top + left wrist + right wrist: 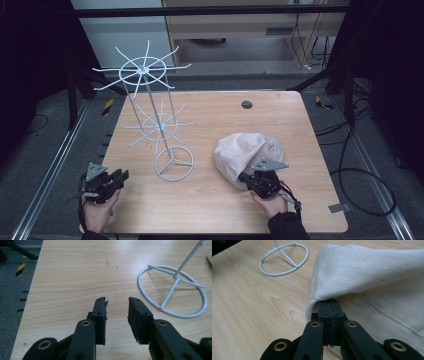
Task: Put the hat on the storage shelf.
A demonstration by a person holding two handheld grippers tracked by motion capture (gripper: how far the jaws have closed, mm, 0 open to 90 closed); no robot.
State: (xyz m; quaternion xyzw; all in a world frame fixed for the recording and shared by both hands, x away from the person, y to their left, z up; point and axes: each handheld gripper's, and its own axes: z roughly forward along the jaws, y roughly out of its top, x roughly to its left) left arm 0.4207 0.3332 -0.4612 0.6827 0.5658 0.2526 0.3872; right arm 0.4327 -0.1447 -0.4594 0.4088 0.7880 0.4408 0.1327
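A cream cloth (247,150) lies bunched on the right half of the wooden table (215,210). My right gripper (243,176) is at the cloth's near edge. In the right gripper view its jaws are pressed together, shut on the folded hem of the cloth (374,277), and the right gripper (330,302) has its tips tucked under that fold. A white wire rack (174,163) with two spoked tiers stands in the middle of the table. My left gripper (121,176) rests at the front left corner, and in its own view the left gripper (117,302) stands open over bare wood.
The rack's ring base (172,290) lies just right of and beyond the left jaws; that ring base (284,260) also sits up and left of the cloth. A dark round grommet (246,104) is set near the table's far edge. Cables trail on the floor at the right.
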